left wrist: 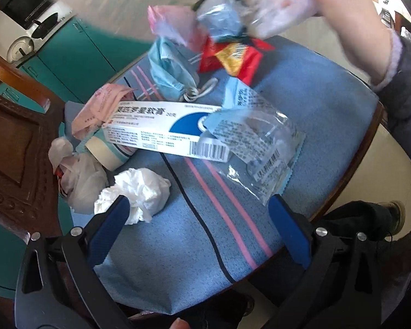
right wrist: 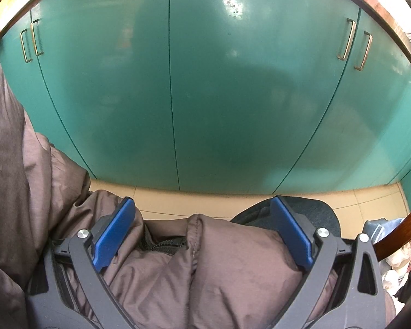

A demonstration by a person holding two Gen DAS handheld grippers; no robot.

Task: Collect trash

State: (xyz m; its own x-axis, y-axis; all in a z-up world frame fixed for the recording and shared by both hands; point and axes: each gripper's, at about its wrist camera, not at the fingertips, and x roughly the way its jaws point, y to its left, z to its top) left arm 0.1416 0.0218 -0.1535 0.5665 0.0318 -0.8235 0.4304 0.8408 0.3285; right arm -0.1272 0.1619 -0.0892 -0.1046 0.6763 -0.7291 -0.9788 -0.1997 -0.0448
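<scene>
The left gripper hangs above a blue striped cloth that covers a chair seat, its two blue fingers spread wide with nothing between them. Nearest to them is a crumpled white tissue, which lies just beyond the left finger's tip and partly behind it, not inside the gap. A clear plastic wrapper with printed text and a barcode lies just past the right finger's tip. Straight ahead of the gap, farther off, a long white and blue ointment box lies across the cloth, one end under the wrapper. To its left sit a roll of tape, another wad of white tissue and a pink wrapper. Beyond the box lies a folded blue face mask, and beside it a red and yellow snack bag. Farthest, a bare hand, blurred, is above the far edge of the seat near more blurred wrappers.

The right gripper rests over a brown padded jacket, fingers also spread wide and empty. Past it are pale floor tiles and green cabinet doors. No trash lies between these fingers.
</scene>
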